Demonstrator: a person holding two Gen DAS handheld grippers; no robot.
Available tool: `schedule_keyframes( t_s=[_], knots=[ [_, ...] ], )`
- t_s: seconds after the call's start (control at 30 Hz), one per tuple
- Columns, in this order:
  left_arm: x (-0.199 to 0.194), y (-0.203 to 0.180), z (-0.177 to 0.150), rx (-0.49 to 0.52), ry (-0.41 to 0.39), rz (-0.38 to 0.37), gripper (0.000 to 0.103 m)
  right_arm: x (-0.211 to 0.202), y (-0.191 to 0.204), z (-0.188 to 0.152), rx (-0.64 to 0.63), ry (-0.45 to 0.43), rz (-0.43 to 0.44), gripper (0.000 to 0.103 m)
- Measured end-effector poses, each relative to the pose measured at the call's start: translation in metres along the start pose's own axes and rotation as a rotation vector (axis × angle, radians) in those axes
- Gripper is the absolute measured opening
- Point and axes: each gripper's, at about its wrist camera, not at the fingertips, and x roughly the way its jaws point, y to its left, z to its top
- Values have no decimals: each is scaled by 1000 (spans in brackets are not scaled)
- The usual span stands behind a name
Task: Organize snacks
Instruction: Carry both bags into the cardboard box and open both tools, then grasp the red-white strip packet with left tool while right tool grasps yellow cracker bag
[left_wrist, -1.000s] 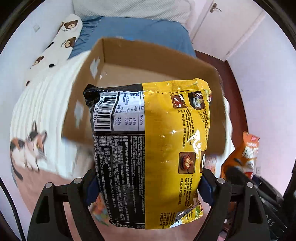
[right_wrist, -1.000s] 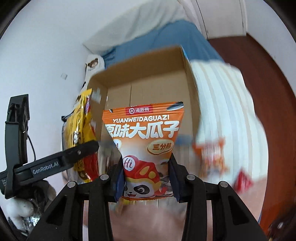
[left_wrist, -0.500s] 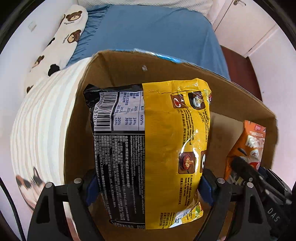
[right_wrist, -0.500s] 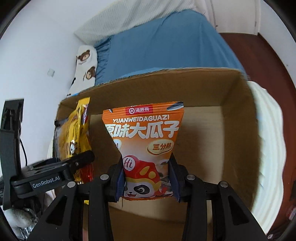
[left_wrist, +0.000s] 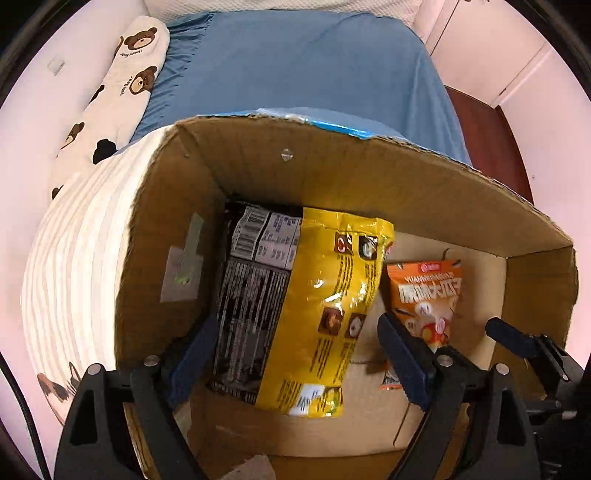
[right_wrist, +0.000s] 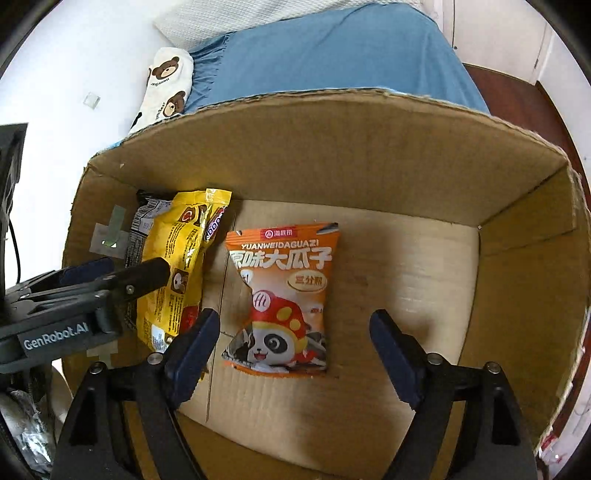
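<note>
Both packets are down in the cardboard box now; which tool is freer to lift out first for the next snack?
Right, probably. The right tool stands well clear of the orange packet; the left tool closely flanks the yellow packet.

- Orange snack bag (right_wrist: 279, 295), at 12 o'clock on the box floor: "YUANWEIDAGUAZI", large white Chinese characters beneath.
- Left claw (right_wrist: 122, 280), at 9 o'clock: "GenRobot.AI" on its body.
- Bear pillow (left_wrist: 122, 74): print too small to read.
</note>
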Motion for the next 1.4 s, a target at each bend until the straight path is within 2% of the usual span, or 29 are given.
schedule_keyframes(
  t_s=[0.1, 0.3, 0.73, 0.97, 1.13, 1.3, 1.4],
  knots=[
    [-6, 7, -6, -16, -24, 7, 88, -17, -7, -14, 10, -21, -4, 86],
    [-39, 7, -47, -23, -96, 19, 88, -60, -7, -40, 26, -79, -33, 86],
    [-112, -1, -138, 74, -281, 22, 88, -130, 25, -128, 51, -242, -137, 86],
    [-144, 12, -174, 131, -368, -16, 88, -177, 50, -177, 74, -366, -199, 86],
    [-157, 28, -201, 162, -391, -57, 88, -198, 71, -210, 97, -432, -224, 86],
    [-152, 57, -223, 161, -371, -72, 88, -194, 79, -244, 158, -403, -190, 86],
    [-130, 82, -238, 136, -324, -50, 88, -169, 74, -266, 202, -329, -163, 86]
  ],
)
